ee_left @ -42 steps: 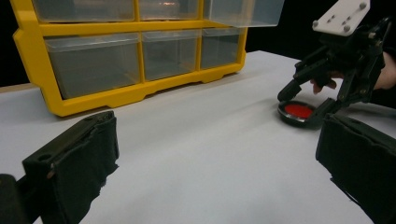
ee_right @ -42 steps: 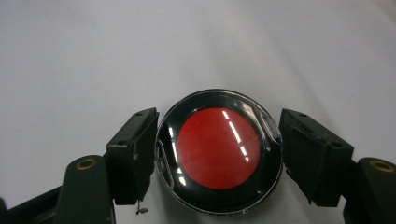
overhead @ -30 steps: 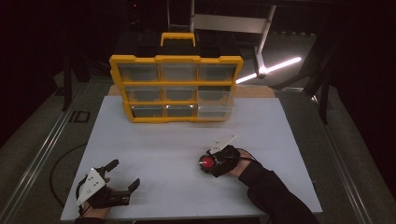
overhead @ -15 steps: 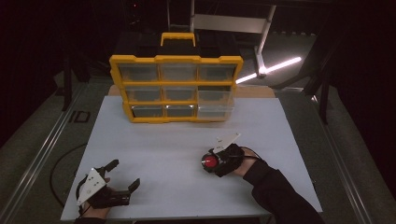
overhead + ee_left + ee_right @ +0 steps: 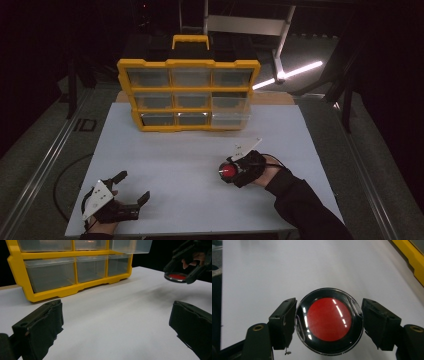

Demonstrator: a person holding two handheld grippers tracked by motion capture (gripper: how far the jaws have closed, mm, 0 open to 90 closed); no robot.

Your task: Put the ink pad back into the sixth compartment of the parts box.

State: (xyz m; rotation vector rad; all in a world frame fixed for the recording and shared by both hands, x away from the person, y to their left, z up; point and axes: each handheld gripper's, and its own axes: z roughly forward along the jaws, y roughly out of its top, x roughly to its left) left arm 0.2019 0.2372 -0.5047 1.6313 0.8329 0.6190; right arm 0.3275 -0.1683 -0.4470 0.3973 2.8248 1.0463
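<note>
A round clear-cased disc with a red centre [image 5: 329,320] sits between the two jaws of my right gripper [image 5: 328,323], which is shut on its rim and holds it just above the white table [image 5: 287,270]. In the high view that disc [image 5: 229,171] is at the table's right of centre, held by my right gripper [image 5: 231,172]. From the left gripper view the disc [image 5: 178,277] hangs at upper right. My left gripper [image 5: 133,187] rests at the front left corner, open and holding nothing; its jaws stand wide apart [image 5: 117,325].
A yellow drawer organizer [image 5: 189,95] with clear drawers stands at the back of the table; one right-hand drawer [image 5: 231,103] sticks out a little. A wooden board edge [image 5: 275,99] lies behind it. White tabletop [image 5: 190,155] stretches between the two hands.
My right gripper has risen a little with the red disc in it and drifted slightly toward the back. The left gripper has stayed put.
</note>
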